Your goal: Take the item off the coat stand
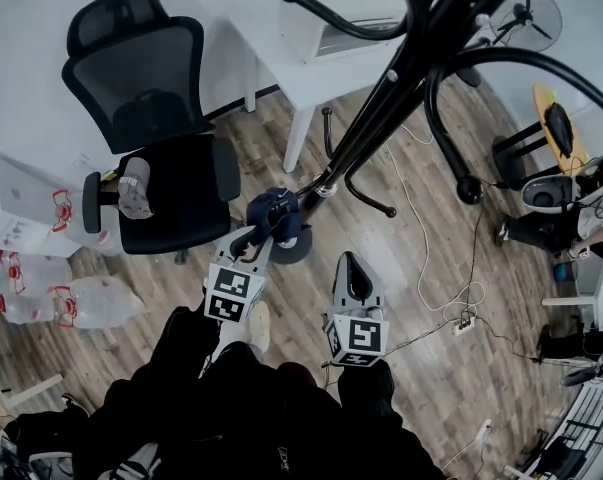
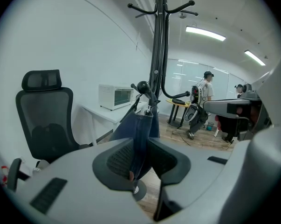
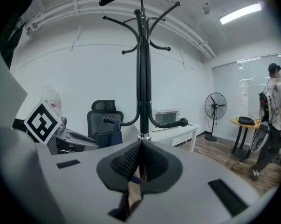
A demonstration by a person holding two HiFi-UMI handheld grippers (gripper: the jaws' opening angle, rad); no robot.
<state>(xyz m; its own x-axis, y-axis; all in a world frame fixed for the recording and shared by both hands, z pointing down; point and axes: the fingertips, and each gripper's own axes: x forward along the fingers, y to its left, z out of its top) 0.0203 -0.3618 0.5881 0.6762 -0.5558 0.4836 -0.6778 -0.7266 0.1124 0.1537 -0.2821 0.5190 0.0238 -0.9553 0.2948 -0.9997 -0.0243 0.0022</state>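
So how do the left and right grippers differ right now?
The left gripper has its jaws shut on the blue denim item hanging from the coat stand; the right gripper has its jaws shut on nothing. The left reaches further forward than the right. Both point toward the stand.

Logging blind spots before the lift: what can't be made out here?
- Left gripper view: the left gripper, shut on the dark blue fabric item, hides its lower part.
- Head view: upper edge cuts off the black metal coat stand top.
- Right gripper view: the right gripper body hides the stand's base.
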